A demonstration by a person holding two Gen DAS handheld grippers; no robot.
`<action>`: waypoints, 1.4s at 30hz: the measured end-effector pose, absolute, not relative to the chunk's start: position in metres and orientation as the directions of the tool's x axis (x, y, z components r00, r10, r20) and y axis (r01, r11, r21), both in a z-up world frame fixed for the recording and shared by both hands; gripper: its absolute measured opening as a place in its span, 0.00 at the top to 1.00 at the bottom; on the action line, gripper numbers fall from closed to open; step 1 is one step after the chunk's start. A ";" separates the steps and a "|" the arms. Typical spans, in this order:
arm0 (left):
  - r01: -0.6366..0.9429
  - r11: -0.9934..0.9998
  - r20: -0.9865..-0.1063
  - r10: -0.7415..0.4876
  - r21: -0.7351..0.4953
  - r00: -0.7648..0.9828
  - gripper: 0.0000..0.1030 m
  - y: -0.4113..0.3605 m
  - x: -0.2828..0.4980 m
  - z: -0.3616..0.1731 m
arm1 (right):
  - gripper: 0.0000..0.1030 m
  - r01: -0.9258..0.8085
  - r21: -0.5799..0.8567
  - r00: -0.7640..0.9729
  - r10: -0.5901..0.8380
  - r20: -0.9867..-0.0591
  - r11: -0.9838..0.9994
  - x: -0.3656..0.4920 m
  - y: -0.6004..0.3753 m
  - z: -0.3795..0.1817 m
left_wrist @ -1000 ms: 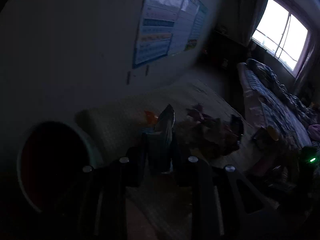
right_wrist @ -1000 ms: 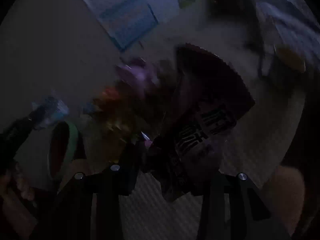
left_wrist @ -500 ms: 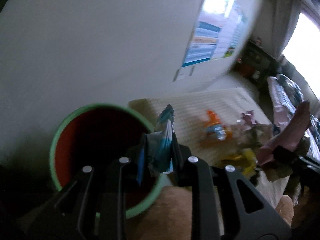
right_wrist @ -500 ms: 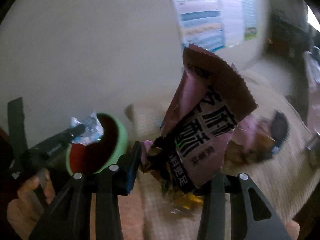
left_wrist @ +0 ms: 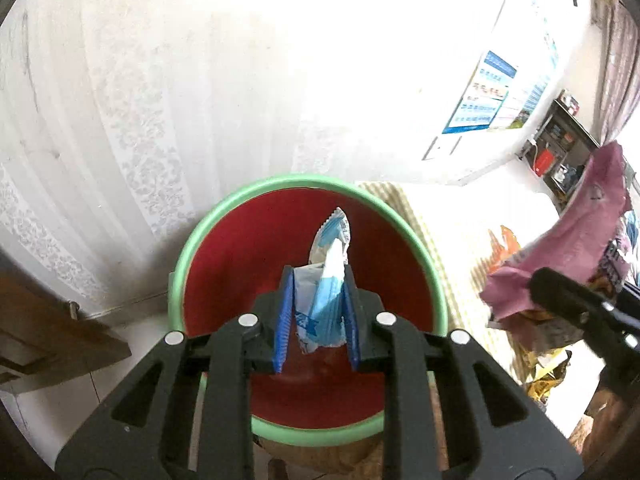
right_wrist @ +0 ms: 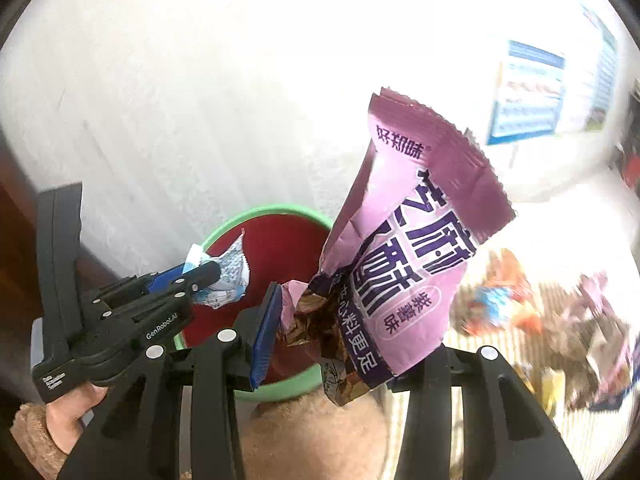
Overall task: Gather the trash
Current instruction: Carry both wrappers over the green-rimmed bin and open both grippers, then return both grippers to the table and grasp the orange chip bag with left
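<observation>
trash is mid-drop: left gripper (left_wrist: 316, 304) pinches a blue wrapper (left_wrist: 326, 280) over the bin (left_wrist: 188, 248), right gripper (right_wrist: 340, 320) clamps a purple bag (right_wrist: 408, 248) beside it; more litter (right_wrist: 560, 316) waits.

Left gripper (left_wrist: 316, 320) clamps a blue-and-white wrapper (left_wrist: 326, 280) directly above a green-rimmed red bin (left_wrist: 182, 276) by a patterned wall; at right, a pink snack bag (left_wrist: 576, 240) hangs near the bin.
</observation>
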State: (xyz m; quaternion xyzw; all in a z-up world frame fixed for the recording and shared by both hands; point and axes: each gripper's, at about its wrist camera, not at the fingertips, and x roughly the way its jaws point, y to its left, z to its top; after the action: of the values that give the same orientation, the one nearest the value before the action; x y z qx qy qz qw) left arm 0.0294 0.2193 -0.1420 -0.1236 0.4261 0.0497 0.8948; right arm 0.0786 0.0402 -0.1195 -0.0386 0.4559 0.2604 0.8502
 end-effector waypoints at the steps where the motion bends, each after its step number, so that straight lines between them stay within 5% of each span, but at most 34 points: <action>1: -0.199 0.963 -0.777 -0.017 -0.182 0.630 0.79 0.219 0.032 -0.142 | 0.59 -0.496 0.163 0.439 0.408 -0.800 0.853 0.084 0.047 -0.123; 7: -0.228 0.957 -0.783 0.002 -0.179 0.622 0.76 0.221 0.034 -0.147 | 0.58 -0.532 0.142 0.421 0.406 -0.811 0.835 0.080 0.058 -0.132; 11: -0.248 0.956 -0.774 0.038 -0.156 0.632 0.38 0.225 0.035 -0.147 | 0.44 -0.560 0.123 0.430 0.415 -0.802 0.819 0.060 0.064 -0.127; 12: -0.252 0.957 -0.769 0.049 -0.147 0.637 0.36 0.225 0.035 -0.146 | 0.41 -0.565 0.116 0.439 0.416 -0.796 0.817 0.059 0.065 -0.125; 30: -0.130 0.991 -0.668 0.108 0.017 0.737 0.13 0.151 0.030 -0.111 | 0.36 -0.353 0.188 0.515 0.358 -0.779 0.917 0.010 -0.046 -0.118; 39: 0.068 0.998 -0.589 -0.048 0.011 0.806 0.08 0.060 0.026 -0.096 | 0.36 -0.065 0.187 0.591 0.189 -0.784 0.980 -0.024 -0.158 -0.131; 42: 0.170 0.985 -0.639 -0.111 0.031 0.761 0.08 0.029 0.041 -0.109 | 0.36 0.016 0.225 0.612 0.168 -0.773 0.974 -0.031 -0.188 -0.130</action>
State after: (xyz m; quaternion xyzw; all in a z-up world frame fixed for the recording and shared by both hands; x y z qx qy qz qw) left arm 0.0414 0.0292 -0.1086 0.0434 0.3372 -0.0750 0.9374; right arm -0.0315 -0.1876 -0.1301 0.1050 0.4383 0.0426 0.8916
